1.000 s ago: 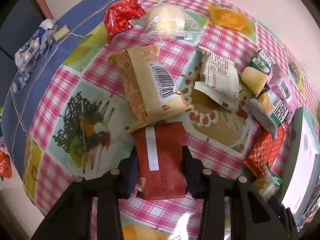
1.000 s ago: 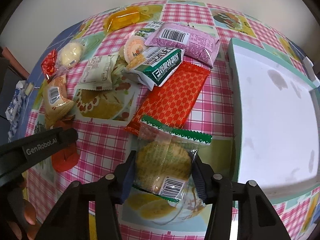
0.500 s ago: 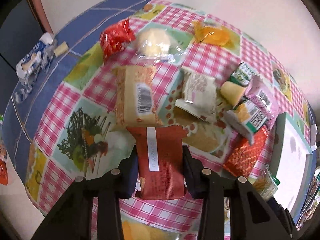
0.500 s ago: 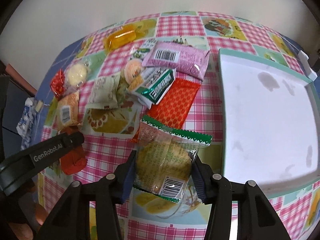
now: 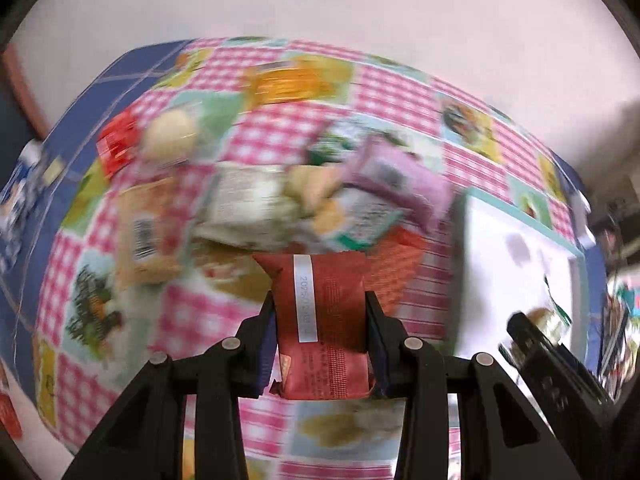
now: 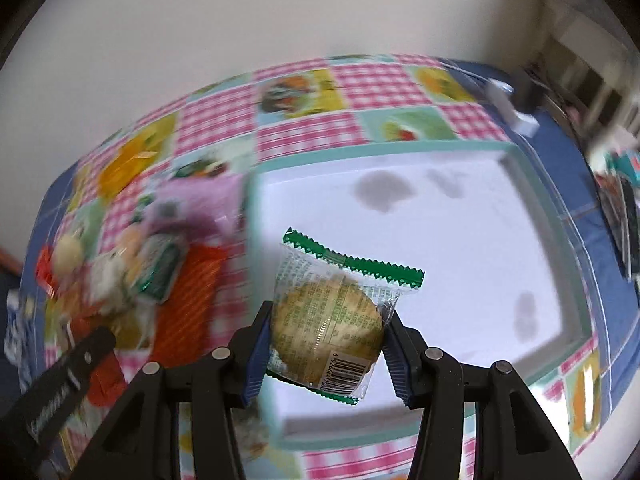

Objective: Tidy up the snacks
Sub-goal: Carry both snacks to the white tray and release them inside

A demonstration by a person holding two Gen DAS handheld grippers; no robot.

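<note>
Taking the white tray [image 6: 460, 248] with its pale green rim as the landmark, the heap of loose snack packets [image 5: 304, 196] lies on the checked tablecloth [image 5: 280, 132] to the tray's left, blurred in both views; an orange packet [image 5: 292, 84], a small red one [image 5: 116, 144] and a purple one [image 5: 400, 184] can be told apart there, the purple nearest the tray's left rim. Left of the tray and above the cloth, the left gripper [image 5: 320, 320] pinches a dark red snack packet [image 5: 324, 320] between its two fingers, the packet standing upright with a white date strip down its middle. Over the tray's left part, the right gripper [image 6: 326, 340] is clamped on a clear, green-edged packet with a round biscuit [image 6: 328, 320], its barcode end towards the camera. The tray's floor shows a few grey smudges.
</note>
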